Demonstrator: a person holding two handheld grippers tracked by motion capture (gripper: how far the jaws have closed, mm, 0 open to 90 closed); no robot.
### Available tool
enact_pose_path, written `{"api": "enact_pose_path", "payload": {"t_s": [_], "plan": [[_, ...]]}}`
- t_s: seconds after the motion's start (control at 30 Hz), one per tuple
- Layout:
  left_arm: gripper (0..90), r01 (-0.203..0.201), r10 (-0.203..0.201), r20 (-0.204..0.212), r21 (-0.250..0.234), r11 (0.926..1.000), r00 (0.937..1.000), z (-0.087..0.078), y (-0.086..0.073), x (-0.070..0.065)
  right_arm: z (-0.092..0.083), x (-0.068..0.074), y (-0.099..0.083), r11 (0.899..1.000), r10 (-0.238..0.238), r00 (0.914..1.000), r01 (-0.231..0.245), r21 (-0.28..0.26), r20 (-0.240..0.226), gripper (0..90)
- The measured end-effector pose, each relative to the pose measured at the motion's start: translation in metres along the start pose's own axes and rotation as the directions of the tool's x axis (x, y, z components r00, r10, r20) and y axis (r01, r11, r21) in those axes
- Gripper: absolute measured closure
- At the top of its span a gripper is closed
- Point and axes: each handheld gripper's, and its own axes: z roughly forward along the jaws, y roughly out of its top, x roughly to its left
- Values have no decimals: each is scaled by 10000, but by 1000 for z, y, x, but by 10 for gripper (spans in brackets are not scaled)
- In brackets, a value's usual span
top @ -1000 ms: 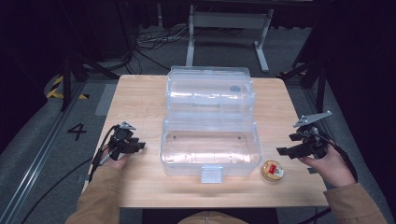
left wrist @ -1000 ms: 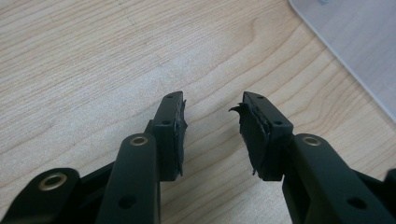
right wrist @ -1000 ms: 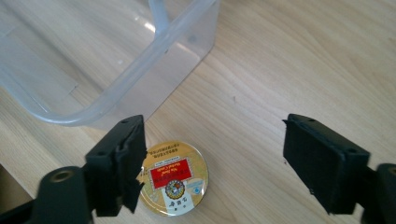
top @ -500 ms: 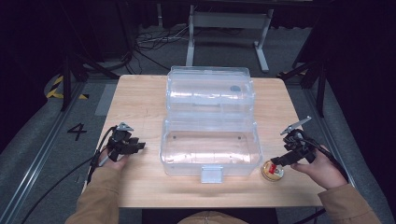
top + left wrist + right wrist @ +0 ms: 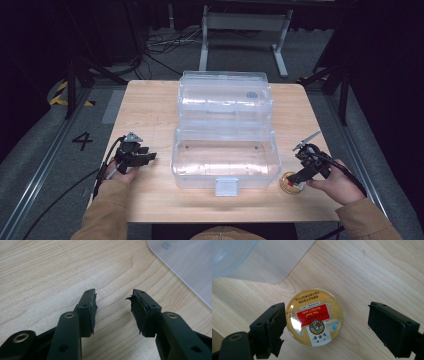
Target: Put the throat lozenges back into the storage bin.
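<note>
Right gripper view: tin (image 5: 314, 317) (between open jaws)

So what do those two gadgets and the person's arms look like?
Both are black. The left gripper carries a grey three-cornered plate on top and trails a black cable. Its jaws are angular bars with brass-ringed holes and frayed black pads. The right gripper looks alike. The sleeves are tan.

Light: bench (image 5: 150, 107) evenly lit from overhead, surroundings dark.
Glare: bright sheen at the tin (image 5: 314, 317) lid's 8 o'clock.
Focus: high view soft; claw views sharp.
</note>
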Motion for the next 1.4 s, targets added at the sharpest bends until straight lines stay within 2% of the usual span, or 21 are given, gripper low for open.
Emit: {"api": "enact_pose_path", "payload": {"t_s": [0.23,0.37,0.5,0.67,0.77,0.87,1.07,1.4], "plan": [[556,-10,11,-68,119,9999,10000,-1,1,0,10,5,2,9989,-86,9999,80,459,128,149],[567,337,-334,-81,305,9990,9994,-2,2,-1,15,5,2,9978,-88,9998,75,660,188,148],[572,366,-357,-212,433,9984,9991,-4,3,-2,19,6,3,9966,-39,10000,35,823,51,148],[572,267,-264,-109,283,9992,9996,-8,7,-6,26,8,3,9938,-54,9998,35,1112,170,143],[571,174,-173,-32,196,9997,9998,-12,9,-10,27,8,2,9942,-6,9999,-5,1072,109,142],[571,-55,55,-19,117,9999,10000,-14,13,-15,27,9,1,9946,64,10000,-64,1034,1,143],[573,-75,76,-66,170,9998,9999,-15,13,-15,25,12,1,9942,37,9995,-2,1072,-322,143],[576,5,-4,-78,145,9999,10000,-15,12,-14,38,16,-1,9881,-130,9999,132,1531,-25,143]]}}
